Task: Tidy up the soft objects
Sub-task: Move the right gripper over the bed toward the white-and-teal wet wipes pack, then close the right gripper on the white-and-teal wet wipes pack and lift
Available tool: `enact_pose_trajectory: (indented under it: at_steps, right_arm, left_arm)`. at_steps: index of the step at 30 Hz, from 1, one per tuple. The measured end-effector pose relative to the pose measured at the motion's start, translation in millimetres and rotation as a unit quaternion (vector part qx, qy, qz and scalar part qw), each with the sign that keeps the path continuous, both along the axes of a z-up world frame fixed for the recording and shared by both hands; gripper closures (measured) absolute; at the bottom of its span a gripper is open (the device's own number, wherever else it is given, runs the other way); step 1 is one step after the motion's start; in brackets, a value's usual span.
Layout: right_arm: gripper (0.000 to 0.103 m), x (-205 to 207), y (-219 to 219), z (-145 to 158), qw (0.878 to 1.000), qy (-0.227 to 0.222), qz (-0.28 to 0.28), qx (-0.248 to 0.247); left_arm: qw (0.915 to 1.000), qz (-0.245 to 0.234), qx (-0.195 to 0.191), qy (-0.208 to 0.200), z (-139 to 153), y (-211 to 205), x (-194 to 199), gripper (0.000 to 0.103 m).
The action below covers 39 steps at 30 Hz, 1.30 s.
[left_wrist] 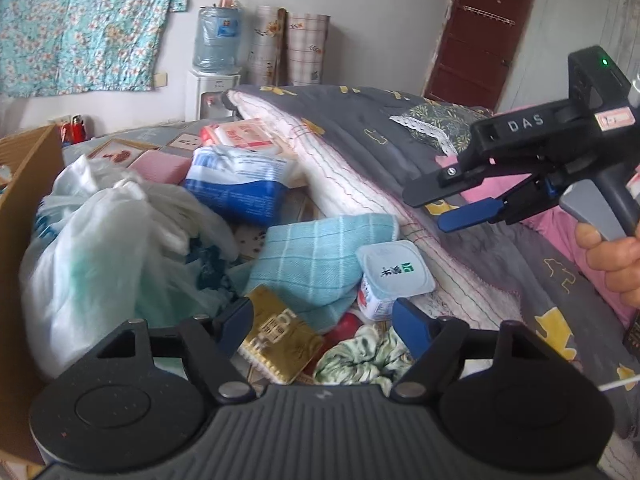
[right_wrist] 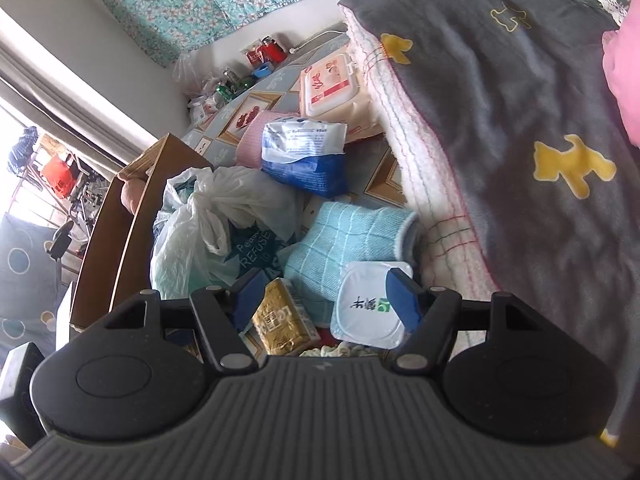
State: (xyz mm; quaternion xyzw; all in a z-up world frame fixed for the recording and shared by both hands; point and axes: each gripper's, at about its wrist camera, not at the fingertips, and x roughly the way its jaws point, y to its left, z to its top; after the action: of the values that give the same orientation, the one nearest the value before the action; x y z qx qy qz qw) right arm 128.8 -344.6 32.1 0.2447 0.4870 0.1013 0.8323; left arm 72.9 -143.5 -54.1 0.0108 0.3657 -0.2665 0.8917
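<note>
Both grippers hovered over the clutter on the bed. Our left gripper [left_wrist: 322, 318] had its jaws standing wide with nothing between them, above the gold packet [left_wrist: 276, 336] and the green scrunchie [left_wrist: 360, 356]. Our right gripper [right_wrist: 326, 304] was likewise spread and empty, its fingers framing the gold packet and the yogurt cup [right_wrist: 370, 306] without pressing either. We judged the light blue towel [left_wrist: 316, 256], lying between the white plastic bag [left_wrist: 120, 240] and the folded blanket [left_wrist: 400, 184], to be the nearest soft thing worth taking. To do it well, we needed to come down on a thick fold and keep clear of the cup resting against it.
</note>
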Motion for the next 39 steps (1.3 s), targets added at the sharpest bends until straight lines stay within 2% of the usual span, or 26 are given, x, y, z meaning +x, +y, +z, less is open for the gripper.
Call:
enact_pose_trajectory:
  at_steps: [3, 7, 11, 15, 19, 22, 25, 28, 33, 36, 39]
  right_arm:
    - [0.036, 9.9, -2.8, -2.9, 1.0, 0.001, 0.003, 0.001]
    - [0.036, 28.5, -1.8, -3.9, 1.0, 0.0, 0.018, -0.004]
    - [0.036, 62.9, 7.9, 2.4, 0.999, -0.023, 0.042, -0.012]
    - [0.037, 117.3, 13.9, -0.8, 0.998, -0.031, 0.049, 0.009]
    - [0.045, 176.2, 26.2, -17.8, 0.998, -0.029, 0.054, -0.004]
    - [0.052, 212.2, 33.1, -37.6, 0.999, -0.019, 0.047, -0.019]
    - [0.054, 236.5, 36.4, -60.5, 0.999, 0.013, 0.044, -0.016]
    - [0.054, 240.0, 38.4, -75.8, 0.996, 0.051, 0.061, 0.038]
    - [0.053, 222.9, 46.6, -72.2, 0.991, 0.057, 0.093, 0.082]
    - [0.053, 215.2, 50.9, -72.0, 0.985, 0.066, 0.106, 0.116]
    - [0.053, 211.9, 57.0, -75.3, 0.98, 0.072, 0.112, 0.145]
  left_arm:
    - [0.9998, 0.002, 0.015, -0.012, -3.2, -11.8, 2.8, 0.03]
    - [0.9996, 0.01, 0.024, -0.007, -7.6, -19.2, 12.6, 0.039]
    - [0.9991, 0.042, 0.001, 0.005, -5.1, -14.9, 35.0, 0.044]
    - [0.9963, 0.08, -0.027, 0.015, 2.4, -8.6, 69.1, 0.044]
    - [0.9938, 0.106, -0.03, 0.015, 3.9, -3.6, 95.6, 0.048]
    - [0.9921, 0.119, -0.032, 0.021, 0.6, 1.9, 110.1, 0.054]
    - [0.9907, 0.128, -0.034, 0.031, -4.8, 8.1, 120.2, 0.058]
    - [0.9893, 0.133, -0.044, 0.041, -8.5, 16.3, 125.2, 0.058]
    - [0.9893, 0.128, -0.056, 0.041, -5.6, 23.4, 128.6, 0.056]
    - [0.9897, 0.124, -0.06, 0.04, -3.4, 20.6, 132.3, 0.042]
    - [0.9902, 0.119, -0.06, 0.04, -3.1, 13.7, 137.0, 0.036]
